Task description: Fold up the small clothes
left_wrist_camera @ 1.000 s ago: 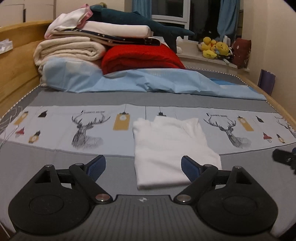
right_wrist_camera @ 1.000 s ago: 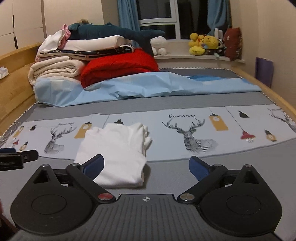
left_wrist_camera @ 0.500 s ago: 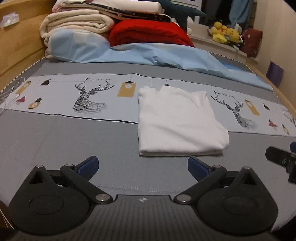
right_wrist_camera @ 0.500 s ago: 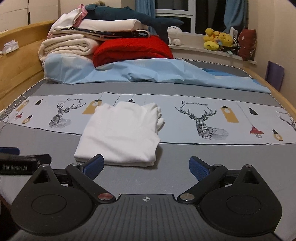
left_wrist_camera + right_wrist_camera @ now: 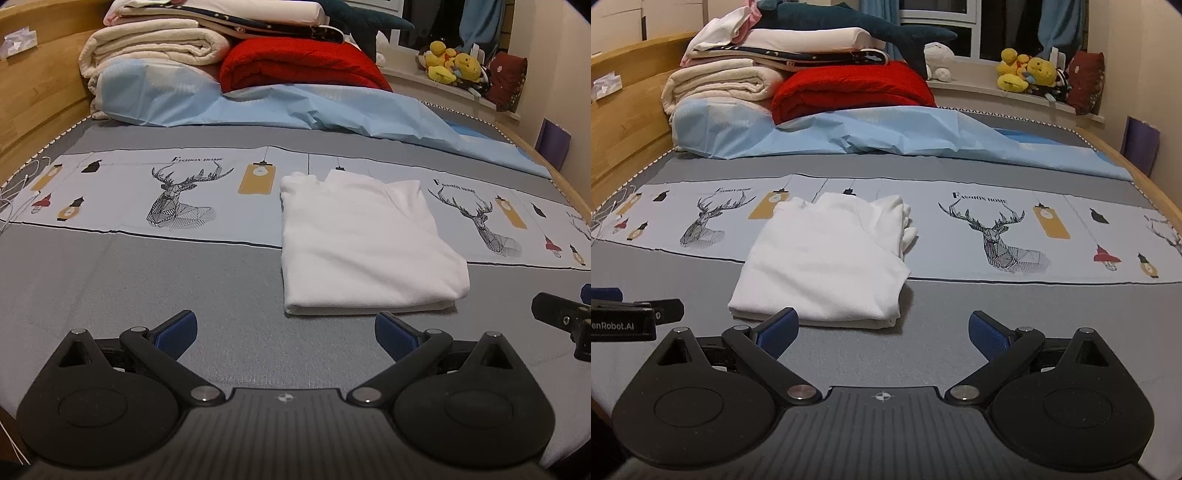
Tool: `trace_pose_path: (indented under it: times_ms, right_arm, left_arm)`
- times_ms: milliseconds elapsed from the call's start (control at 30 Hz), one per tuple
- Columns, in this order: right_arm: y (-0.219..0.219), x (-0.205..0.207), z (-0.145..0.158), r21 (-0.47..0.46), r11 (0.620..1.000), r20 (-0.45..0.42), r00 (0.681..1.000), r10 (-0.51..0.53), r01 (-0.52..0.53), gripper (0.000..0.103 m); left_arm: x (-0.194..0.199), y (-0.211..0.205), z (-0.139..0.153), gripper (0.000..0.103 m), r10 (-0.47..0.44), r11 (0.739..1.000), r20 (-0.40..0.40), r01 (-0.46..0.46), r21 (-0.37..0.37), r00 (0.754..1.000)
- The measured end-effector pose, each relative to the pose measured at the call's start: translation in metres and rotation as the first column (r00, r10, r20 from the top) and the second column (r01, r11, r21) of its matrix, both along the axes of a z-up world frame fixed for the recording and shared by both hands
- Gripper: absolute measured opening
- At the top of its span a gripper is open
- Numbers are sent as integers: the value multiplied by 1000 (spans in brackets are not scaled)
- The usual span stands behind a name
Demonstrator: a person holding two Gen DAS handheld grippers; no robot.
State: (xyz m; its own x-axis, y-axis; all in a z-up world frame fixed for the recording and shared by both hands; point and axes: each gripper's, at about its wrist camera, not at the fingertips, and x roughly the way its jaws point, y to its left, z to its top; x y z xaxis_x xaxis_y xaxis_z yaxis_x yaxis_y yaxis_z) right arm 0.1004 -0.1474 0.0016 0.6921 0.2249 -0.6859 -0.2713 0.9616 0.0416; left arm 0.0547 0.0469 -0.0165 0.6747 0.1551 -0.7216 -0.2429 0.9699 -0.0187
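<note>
Blue-padded, the left tongs (image 5: pixel 286 332) are seen spread wide with nothing between them, and the right tongs (image 5: pixel 882 330) are likewise held wide apart and empty; both are aimed down at the bed (image 5: pixel 129 288). Just beyond the pads, the white garment (image 5: pixel 362 240) is found lying flat on the grey bedcover, partly across the printed deer band (image 5: pixel 184 199), already folded into a thick rectangle with loose layers bunched at its far right corner (image 5: pixel 905 225). It is judged to be light, soft and limp, so it would sag if lifted from one point only. A hold is best taken at the two near corners of the folded edge, with all layers pinched together. Farther back, a red blanket (image 5: pixel 299 62) and stacked bedding (image 5: pixel 155 44) are piled.
</note>
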Motion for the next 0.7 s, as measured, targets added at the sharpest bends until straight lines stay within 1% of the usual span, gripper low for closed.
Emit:
trace_pose_path:
  times_ms: [700]
  right_arm:
    - [2, 0, -3, 7, 1000, -18, 1000, 15, -15, 98]
  left_arm:
    - [0, -3, -1, 102, -16, 1000, 5, 16, 8, 1000]
